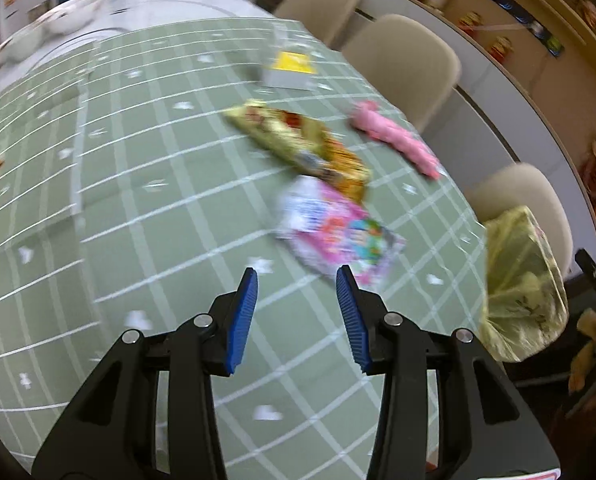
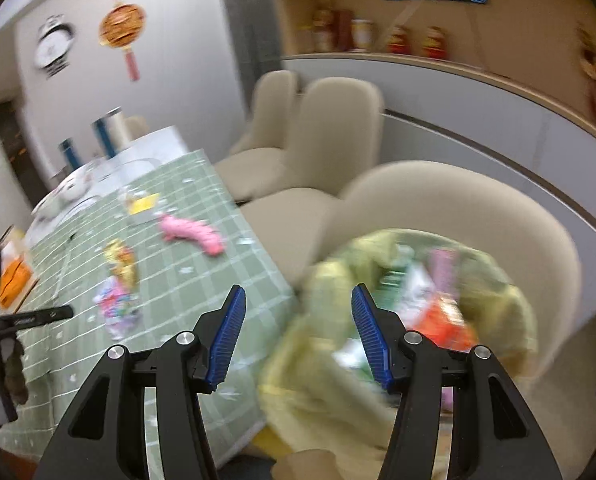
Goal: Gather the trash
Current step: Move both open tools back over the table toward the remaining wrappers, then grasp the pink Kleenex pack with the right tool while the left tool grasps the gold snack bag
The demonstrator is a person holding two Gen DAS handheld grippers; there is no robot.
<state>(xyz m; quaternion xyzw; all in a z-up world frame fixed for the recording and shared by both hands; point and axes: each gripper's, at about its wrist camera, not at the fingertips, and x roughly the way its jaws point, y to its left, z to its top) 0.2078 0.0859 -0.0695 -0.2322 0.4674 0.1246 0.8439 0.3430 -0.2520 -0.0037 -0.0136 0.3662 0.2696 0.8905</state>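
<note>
Left gripper [image 1: 296, 276]: jaws spread, nothing between them, poised above the green checked tablecloth [image 1: 145, 208], aimed at the near edge of the pink-and-white wrapper [image 1: 334, 228].

Right gripper [image 2: 299, 296]: jaws likewise spread and empty, hanging over the yellow-green trash bag [image 2: 326, 344]. Bag mouth gaping, located off the table's right edge in front of the nearest beige chair [image 2: 478, 216]. Several wrappers already visible inside, among them an orange one [image 2: 442, 320]. Both views blurred; finer detail not recoverable.

Trash left on the table, 4 items:
- pink-and-white wrapper, nearest to the left gripper
- gold and orange snack packet [image 1: 302, 144], just beyond, edges touching or overlapping
- crumpled pink piece [image 1: 398, 140], far right, near the table edge
- yellow-topped packet [image 1: 291, 66], farthest away

Step in hand, by judgement: partway through collection, reaching for the next piece with the left tool.

Next move, by judgement: lower and advance slightly right until the pads straddle the wrapper's near edge, close firmly, lift, carry right to the bag opening. Thin, flat film: likely to slip unless pinched at a raised crease.
</note>
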